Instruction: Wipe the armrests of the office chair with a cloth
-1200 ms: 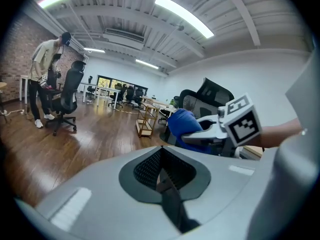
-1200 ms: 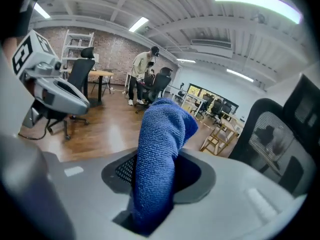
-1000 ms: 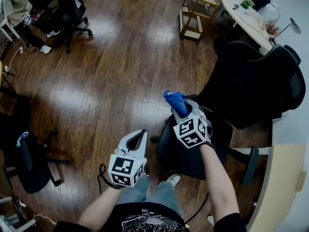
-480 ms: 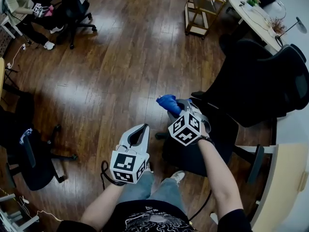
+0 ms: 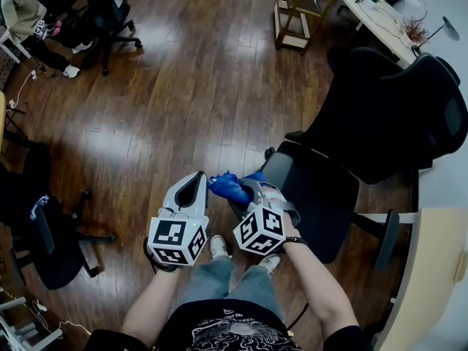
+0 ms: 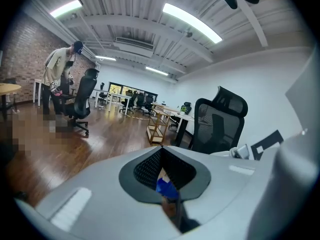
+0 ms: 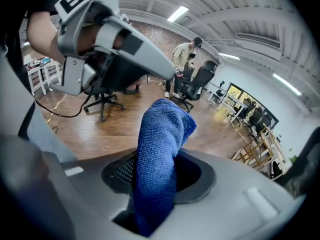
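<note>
The black office chair point(image 5: 380, 115) stands at the right of the head view, its near armrest point(image 5: 279, 170) just right of my right gripper and its other armrest point(image 5: 387, 238) further right. My right gripper point(image 5: 246, 187) is shut on a blue cloth point(image 5: 228, 188), which sticks out of the jaws to the left, off the armrest. In the right gripper view the blue cloth point(image 7: 159, 154) stands up between the jaws. My left gripper point(image 5: 200, 176) is shut, holds nothing, and its tips nearly touch the cloth. A scrap of blue cloth point(image 6: 167, 188) shows through the left gripper point(image 6: 160, 148).
A dark wooden floor point(image 5: 183, 101) lies all around. Another black chair point(image 5: 44, 236) stands at the left. A person point(image 5: 29, 17) sits by a chair point(image 5: 106, 13) at the far left. A wooden trolley point(image 5: 298, 9), a white table point(image 5: 373, 24) and a pale desk point(image 5: 424, 284) line the right.
My right gripper has carried the cloth left and toward me, off the armrest, until it sits beside the left gripper. The left gripper has shifted slightly left.
</note>
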Demonstrator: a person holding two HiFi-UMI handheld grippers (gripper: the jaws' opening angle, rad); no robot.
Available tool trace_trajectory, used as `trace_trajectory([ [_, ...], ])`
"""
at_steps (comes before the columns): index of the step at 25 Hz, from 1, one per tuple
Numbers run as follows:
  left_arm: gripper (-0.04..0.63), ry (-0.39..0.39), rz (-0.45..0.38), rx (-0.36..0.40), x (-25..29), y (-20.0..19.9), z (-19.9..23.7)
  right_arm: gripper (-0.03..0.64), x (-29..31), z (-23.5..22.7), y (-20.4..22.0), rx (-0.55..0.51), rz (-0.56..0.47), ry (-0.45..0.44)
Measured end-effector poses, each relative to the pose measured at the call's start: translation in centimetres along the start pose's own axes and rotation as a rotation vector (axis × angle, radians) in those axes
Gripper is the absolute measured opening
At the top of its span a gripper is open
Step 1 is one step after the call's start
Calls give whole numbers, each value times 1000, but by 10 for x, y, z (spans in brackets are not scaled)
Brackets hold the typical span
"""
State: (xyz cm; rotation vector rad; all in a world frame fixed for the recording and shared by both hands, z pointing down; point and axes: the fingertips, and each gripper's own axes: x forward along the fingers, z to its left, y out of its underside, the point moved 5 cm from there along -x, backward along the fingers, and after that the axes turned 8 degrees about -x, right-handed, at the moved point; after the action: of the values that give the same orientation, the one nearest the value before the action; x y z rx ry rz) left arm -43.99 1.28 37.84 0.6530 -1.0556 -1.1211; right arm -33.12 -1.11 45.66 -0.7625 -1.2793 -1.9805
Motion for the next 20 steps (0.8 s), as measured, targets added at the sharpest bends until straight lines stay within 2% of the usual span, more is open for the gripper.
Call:
trace_trajectory([
  [12,5,49,0,13,-3,2,-25,146,-38,79,-5,-30,-40,59],
  [17,5,75,13,26,0,7,-37,146,-52,97,8,-6,-41,99],
  [20,5,93,22,34,1,10,-46,146,-59,100,20,43,-37,119],
])
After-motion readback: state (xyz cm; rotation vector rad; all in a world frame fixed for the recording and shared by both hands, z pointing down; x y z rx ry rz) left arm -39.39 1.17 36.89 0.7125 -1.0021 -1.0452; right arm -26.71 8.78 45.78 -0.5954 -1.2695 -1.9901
